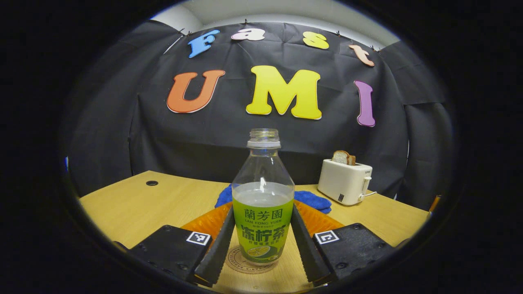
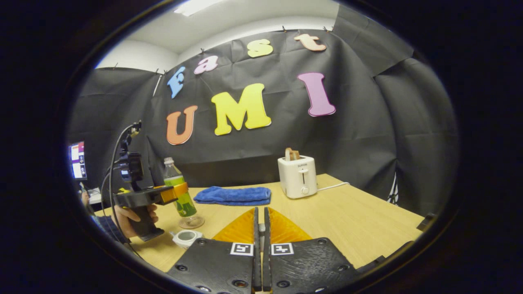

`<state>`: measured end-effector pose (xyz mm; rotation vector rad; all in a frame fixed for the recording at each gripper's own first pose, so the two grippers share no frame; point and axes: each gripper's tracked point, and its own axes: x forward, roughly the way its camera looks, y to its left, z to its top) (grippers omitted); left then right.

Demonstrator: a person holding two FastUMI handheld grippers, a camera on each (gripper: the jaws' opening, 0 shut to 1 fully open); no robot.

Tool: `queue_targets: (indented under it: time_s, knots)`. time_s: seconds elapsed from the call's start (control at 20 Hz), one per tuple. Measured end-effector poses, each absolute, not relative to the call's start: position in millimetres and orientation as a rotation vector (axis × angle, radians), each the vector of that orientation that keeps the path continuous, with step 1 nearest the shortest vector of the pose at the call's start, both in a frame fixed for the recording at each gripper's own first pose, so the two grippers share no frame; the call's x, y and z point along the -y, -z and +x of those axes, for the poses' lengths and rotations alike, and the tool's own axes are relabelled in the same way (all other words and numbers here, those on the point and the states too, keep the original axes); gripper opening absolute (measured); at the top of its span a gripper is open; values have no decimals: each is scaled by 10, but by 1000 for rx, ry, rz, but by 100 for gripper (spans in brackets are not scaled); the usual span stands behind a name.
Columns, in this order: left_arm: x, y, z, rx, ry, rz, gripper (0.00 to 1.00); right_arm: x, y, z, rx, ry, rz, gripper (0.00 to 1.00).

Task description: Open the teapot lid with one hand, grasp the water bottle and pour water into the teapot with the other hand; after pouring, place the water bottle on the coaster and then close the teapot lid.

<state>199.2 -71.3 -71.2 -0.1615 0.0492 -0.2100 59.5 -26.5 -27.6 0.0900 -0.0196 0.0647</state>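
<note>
The water bottle point(image 1: 263, 196), clear with a green label and no cap, stands upright on the round coaster point(image 1: 249, 265). My left gripper point(image 1: 263, 210) has a finger pressed on each side of its label. In the right gripper view the bottle point(image 2: 175, 183) rests on the coaster point(image 2: 192, 222), with the left gripper point(image 2: 173, 192) around it and a hand point(image 2: 126, 216) on the grip. Just in front, the small white teapot point(image 2: 186, 237) stands with its top open. My right gripper point(image 2: 260, 210) is shut. A small pale piece in its slit looks like the lid's knob.
A white toaster point(image 2: 297, 176) with bread in it stands at the back of the wooden table point(image 2: 347, 220). A folded blue cloth point(image 2: 233, 195) lies between toaster and bottle. Both also appear behind the bottle, toaster point(image 1: 345, 181) and cloth point(image 1: 312, 200).
</note>
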Motion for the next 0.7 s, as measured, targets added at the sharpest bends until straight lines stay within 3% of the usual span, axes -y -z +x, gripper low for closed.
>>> queue_targets:
  time_s: [0.35,0.7]
  knots:
    - [672,846,2022,-73,183,-111,79,231,340,627,2,-72,90,1]
    - [602,616,1853,-19,181,-91,93,177,332,602,3,-73,56,1]
